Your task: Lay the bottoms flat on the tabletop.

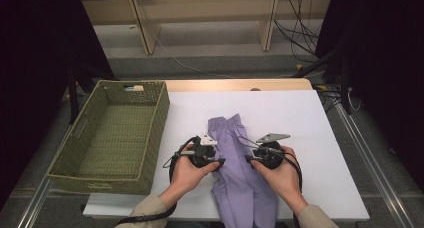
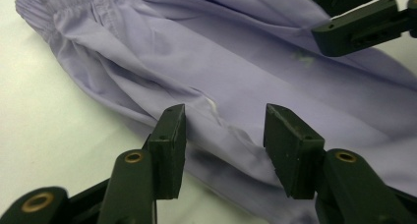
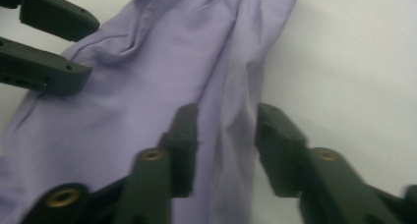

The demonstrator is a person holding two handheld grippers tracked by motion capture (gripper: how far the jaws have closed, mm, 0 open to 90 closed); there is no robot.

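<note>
On white table [image 1: 320,153], left gripper [image 1: 220,162] and right gripper [image 1: 247,159] flank lilac garment [image 1: 240,183] edges, jaws part-open, gripping nothing

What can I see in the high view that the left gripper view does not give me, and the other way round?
High view alone: the woven green basket left of the white table top, the wooden shelves behind, and both hands.

Left gripper view alone: the gathered elastic waistband of the lilac garment, and the left gripper with its jaws apart over a fold.

Both: the garment, the table top, and the right gripper across the cloth.
</note>
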